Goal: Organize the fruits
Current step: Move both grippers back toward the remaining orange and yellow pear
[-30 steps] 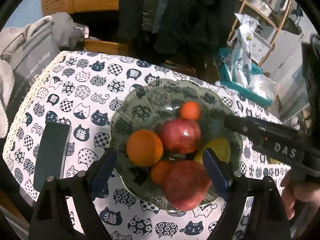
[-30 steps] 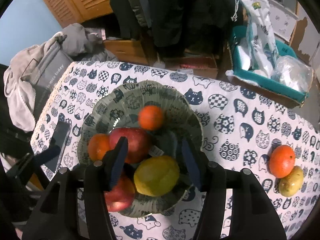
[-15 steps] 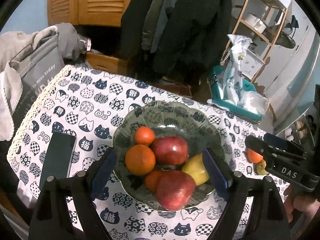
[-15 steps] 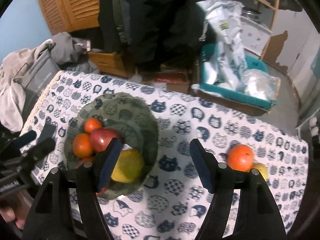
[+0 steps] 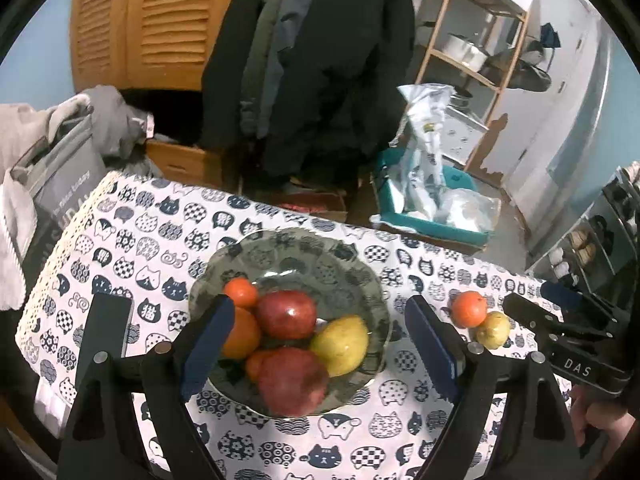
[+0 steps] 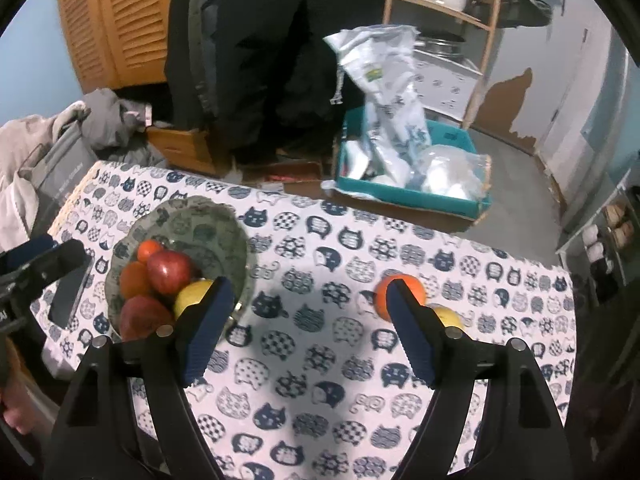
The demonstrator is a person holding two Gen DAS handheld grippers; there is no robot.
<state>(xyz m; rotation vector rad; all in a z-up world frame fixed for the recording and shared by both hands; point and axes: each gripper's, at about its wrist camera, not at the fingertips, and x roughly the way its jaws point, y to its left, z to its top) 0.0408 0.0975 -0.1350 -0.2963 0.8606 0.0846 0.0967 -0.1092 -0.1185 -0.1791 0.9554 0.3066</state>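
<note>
My left hand-held gripper (image 5: 320, 348) hangs spread and empty above the glass bowl (image 5: 362, 280) of fruit. My right hand-held gripper (image 6: 308, 328) is spread too, over bare worktop (image 6: 320, 360); an orange (image 6: 416, 285) and lemon (image 6: 450, 317) lie just beyond.

Left gripper (image 5: 320, 344) held high, jaws spread wide, nothing between the blue pads (image 5: 208, 340), both black finger arms angling inward from the lower corners of its own view. Right gripper (image 6: 308, 326) likewise raised, jaws parted wide and holding nothing, pads (image 6: 408, 332) facing each other. Seen from the left gripper, off to its right and slightly ahead: the right gripper's black body, a bare hand (image 5: 600, 428) wrapped under its handle. Seen from the right gripper, off to its left: the left gripper's fingertips, with a hand (image 6: 12, 408) at the edge below.
</note>
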